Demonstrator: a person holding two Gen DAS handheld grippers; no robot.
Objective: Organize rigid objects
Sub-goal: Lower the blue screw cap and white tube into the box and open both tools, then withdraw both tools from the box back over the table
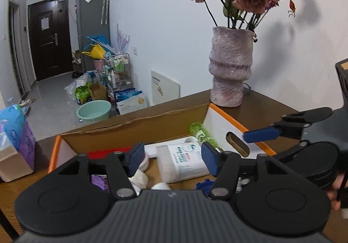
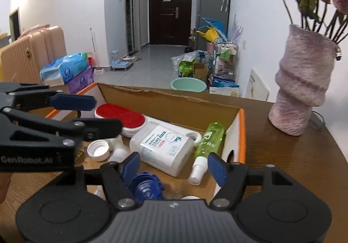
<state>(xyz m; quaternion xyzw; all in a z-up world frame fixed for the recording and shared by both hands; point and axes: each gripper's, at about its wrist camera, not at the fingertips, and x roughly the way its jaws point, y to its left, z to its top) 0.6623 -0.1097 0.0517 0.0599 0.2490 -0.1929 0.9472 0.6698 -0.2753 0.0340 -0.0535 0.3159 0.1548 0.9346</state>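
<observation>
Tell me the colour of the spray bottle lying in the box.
Translucent lime green with a white nozzle: spray bottle, clearest in the right wrist view.

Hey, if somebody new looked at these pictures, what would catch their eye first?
Probably the open cardboard box on the brown wooden table, crammed with a red-bristled brush, a white plastic jug and a green spray bottle. Right of it stands a rough pink vase of wilted roses.

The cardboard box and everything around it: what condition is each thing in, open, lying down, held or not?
Cardboard box: open-topped, on the table.
White jug: lying on its side in the box.
Green spray bottle: lying down, nozzle toward the camera.
White cap: loose, hollow side up.
Vase: upright beside the box.
Left gripper: jaws open, empty.
Right gripper: jaws open, empty.
</observation>
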